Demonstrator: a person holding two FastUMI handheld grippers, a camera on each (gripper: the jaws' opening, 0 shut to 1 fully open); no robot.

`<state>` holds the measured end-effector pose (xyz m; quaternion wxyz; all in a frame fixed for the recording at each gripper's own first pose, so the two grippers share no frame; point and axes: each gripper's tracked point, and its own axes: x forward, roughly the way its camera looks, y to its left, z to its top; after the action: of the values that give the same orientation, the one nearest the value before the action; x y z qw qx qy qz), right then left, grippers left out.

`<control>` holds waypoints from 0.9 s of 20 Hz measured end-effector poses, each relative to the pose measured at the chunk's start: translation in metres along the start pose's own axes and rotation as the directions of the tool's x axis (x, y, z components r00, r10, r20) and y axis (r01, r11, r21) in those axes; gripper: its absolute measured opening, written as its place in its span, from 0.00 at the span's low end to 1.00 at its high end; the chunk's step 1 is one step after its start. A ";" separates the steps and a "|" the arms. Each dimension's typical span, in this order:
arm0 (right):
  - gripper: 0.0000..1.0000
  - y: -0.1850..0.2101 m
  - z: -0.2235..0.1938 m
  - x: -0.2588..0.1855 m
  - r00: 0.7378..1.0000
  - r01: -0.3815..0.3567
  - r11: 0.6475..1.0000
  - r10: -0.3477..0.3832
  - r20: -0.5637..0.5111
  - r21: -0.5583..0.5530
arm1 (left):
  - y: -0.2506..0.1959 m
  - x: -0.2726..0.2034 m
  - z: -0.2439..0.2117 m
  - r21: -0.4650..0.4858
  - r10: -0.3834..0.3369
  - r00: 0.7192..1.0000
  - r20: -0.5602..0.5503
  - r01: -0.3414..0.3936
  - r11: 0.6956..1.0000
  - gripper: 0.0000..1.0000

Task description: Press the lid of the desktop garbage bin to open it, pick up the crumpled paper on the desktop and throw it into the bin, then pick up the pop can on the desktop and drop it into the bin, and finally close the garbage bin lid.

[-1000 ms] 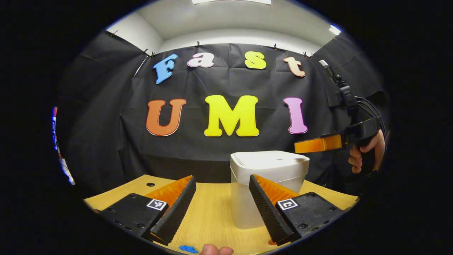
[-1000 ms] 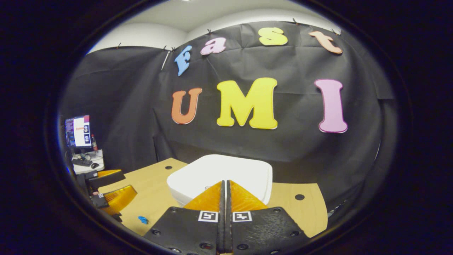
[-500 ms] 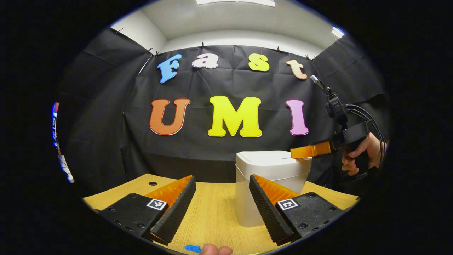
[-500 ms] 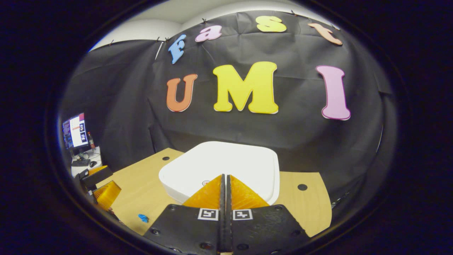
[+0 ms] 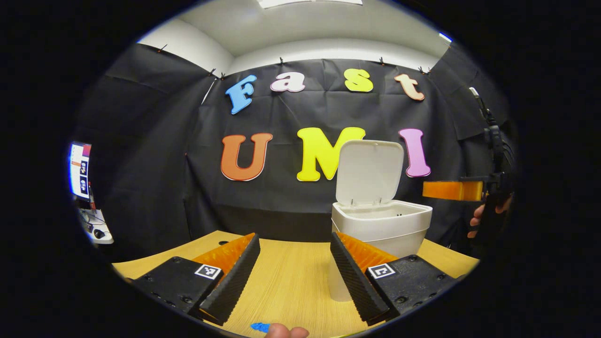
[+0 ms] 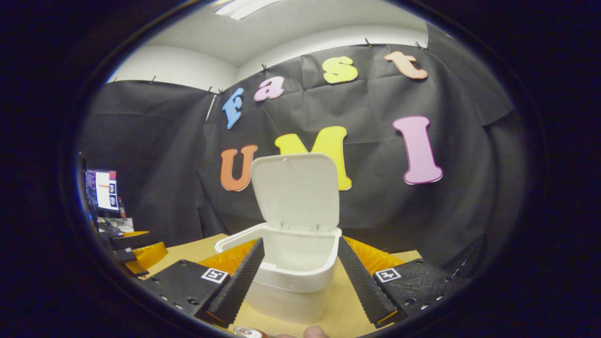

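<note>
The white garbage bin [image 5: 381, 225] stands on the wooden desktop [image 5: 286, 281] with its lid [image 5: 371, 171] swung up and upright. My left gripper [image 5: 295, 235] is open near the front of the desk, left of the bin, with nothing between its fingers. In the right gripper view the bin [image 6: 286, 277] is close ahead, its lid [image 6: 296, 192] raised. My right gripper [image 6: 301, 240] is open and holds nothing. From the left gripper view the right gripper [image 5: 450, 190] hangs to the right of the bin's rim, held by a hand [image 5: 479, 220].
A small blue scrap [image 5: 260, 326] lies at the desk's front edge beside a fingertip [image 5: 281, 332]. A round red-and-white thing [image 6: 246, 332] peeks in at the bottom edge. The left gripper [image 6: 141, 253] sits far left. A monitor [image 6: 105, 190] stands beyond the desk.
The bin's lid has sprung from shut to upright. My right gripper, shut and down on the lid before, has lifted, drawn back and opened. The left gripper stayed open.
</note>
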<state>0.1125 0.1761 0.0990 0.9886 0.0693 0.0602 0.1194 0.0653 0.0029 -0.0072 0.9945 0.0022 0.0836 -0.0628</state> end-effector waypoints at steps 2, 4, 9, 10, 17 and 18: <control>0.97 -0.014 -0.015 -0.013 0.999 -0.002 1.000 0.002 -0.033 0.010 | -0.001 -0.003 -0.001 0.007 -0.005 1.000 0.001 0.005 1.000 0.97; 0.96 -0.026 -0.025 -0.028 0.999 0.003 0.999 -0.002 -0.040 0.035 | 0.002 -0.006 -0.008 0.006 -0.024 1.000 0.000 0.024 1.000 0.97; 0.95 -0.052 -0.032 -0.039 0.998 0.060 0.996 -0.061 0.007 0.065 | 0.034 -0.010 -0.023 -0.010 0.009 1.000 -0.017 -0.009 1.000 0.97; 0.95 -0.054 -0.026 -0.037 0.997 0.064 0.995 -0.066 0.027 0.082 | 0.034 -0.006 -0.023 -0.016 0.005 1.000 -0.013 -0.005 1.000 0.97; 0.95 -0.059 -0.031 -0.031 0.996 0.068 0.994 -0.073 0.052 0.082 | 0.030 0.021 -0.017 0.026 0.027 0.999 0.018 -0.027 0.999 0.97; 0.95 -0.061 -0.030 -0.035 0.995 0.076 0.994 -0.081 0.058 0.077 | 0.029 0.018 -0.016 0.007 0.030 0.999 0.017 -0.030 1.000 0.97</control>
<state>0.0892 0.1122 0.0637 0.9906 0.1074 0.0369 0.0758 0.0838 0.0292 -0.0266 0.9960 0.0063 0.0752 -0.0482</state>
